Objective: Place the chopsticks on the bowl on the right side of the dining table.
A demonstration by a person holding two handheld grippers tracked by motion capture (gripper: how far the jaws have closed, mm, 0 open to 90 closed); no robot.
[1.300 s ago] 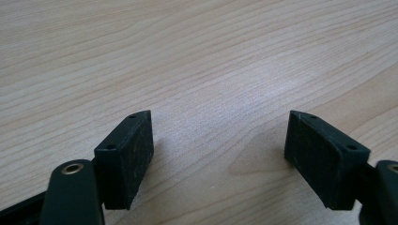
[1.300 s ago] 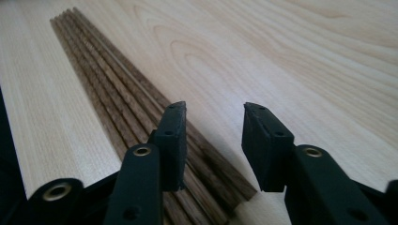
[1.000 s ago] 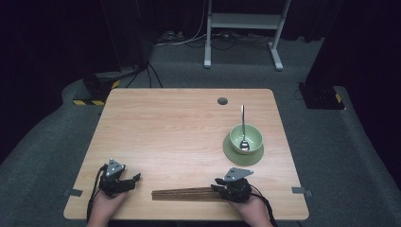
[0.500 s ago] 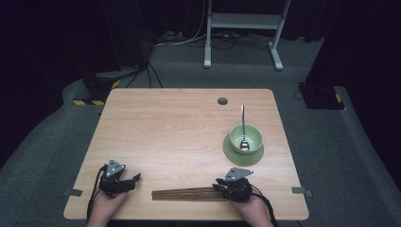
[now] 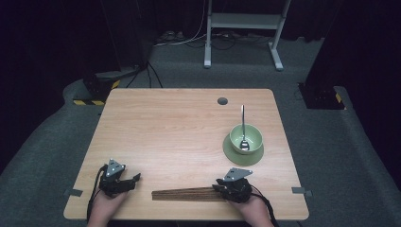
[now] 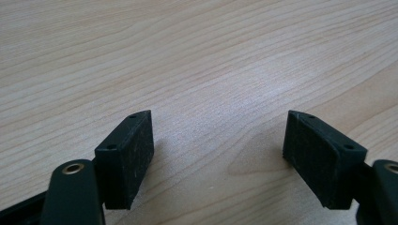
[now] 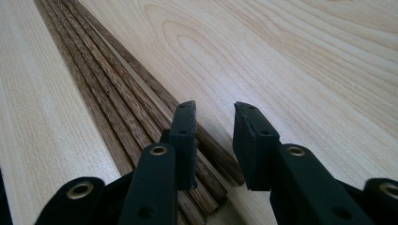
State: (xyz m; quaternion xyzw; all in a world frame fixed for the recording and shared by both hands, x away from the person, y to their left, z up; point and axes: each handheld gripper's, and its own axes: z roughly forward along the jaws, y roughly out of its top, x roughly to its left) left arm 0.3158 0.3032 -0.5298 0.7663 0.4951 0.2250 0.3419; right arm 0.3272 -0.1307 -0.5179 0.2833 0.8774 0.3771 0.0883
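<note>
A bundle of several dark wooden chopsticks lies flat along the table's front edge. My right gripper sits at their right end, held by a hand. In the right gripper view the chopsticks run away to the upper left, and my right gripper stands narrowly open, its jaws straddling the end of the outermost stick without pressing it. My left gripper rests on the table at the front left, apart from the chopsticks. In its own view my left gripper is wide open over bare wood.
A green bowl on a green saucer stands at the table's right, with a metal spoon leaning in it. A round cable hole sits near the back edge. The wooden table has wide bare room in the middle and left.
</note>
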